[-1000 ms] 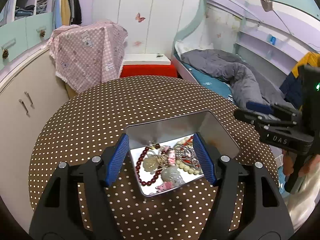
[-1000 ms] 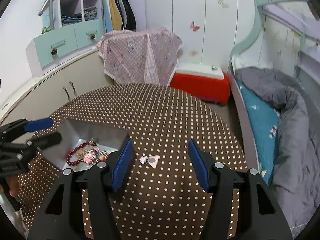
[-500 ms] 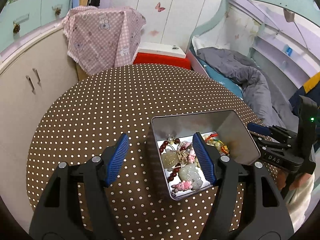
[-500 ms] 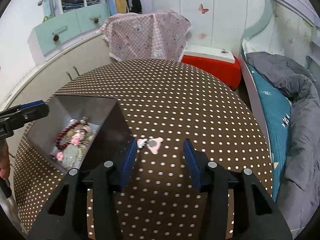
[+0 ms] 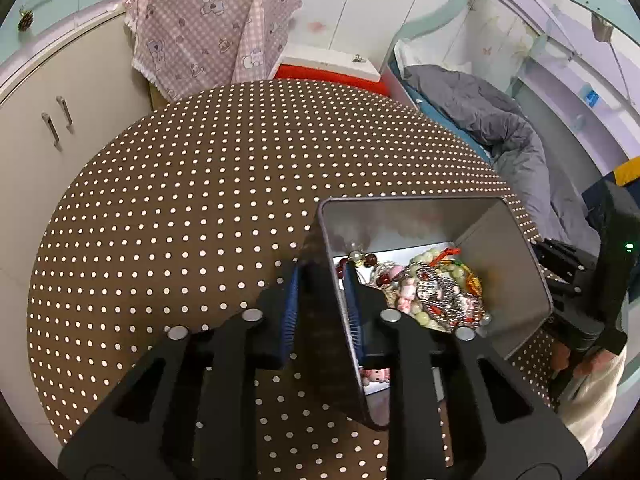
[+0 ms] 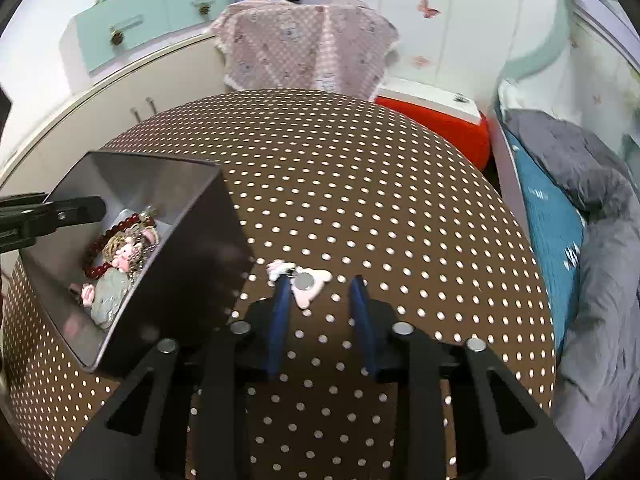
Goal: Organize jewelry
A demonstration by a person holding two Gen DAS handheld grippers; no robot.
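An open metal tin (image 5: 500, 248) (image 6: 192, 248) stands on the round brown dotted table (image 5: 200, 200). It holds a heap of jewelry (image 5: 436, 288) (image 6: 120, 252): red beads, pale green beads, chains and pink charms. My left gripper (image 5: 322, 268) straddles the tin's left wall with one blue pad inside and one outside. Its jaws are closing and sit against that wall. A small pink charm (image 6: 306, 286) lies on the cloth just right of the tin. My right gripper (image 6: 320, 284) is low over the charm with its jaws closing. The left pad overlaps the charm and the right pad stands clear of it.
Beyond the table are a cream cabinet (image 5: 60, 120), something draped in a pink checked cloth (image 5: 208, 28) and a red box with a white lid (image 6: 436, 112). A bed with a grey blanket (image 6: 580, 168) runs along the right. A person's hand (image 5: 576, 364) holds the right gripper.
Both grippers sank toward the table and their jaws narrowed. The left one shifted from straddling the tin's contents onto its left wall. The right one came down over the pink charm.
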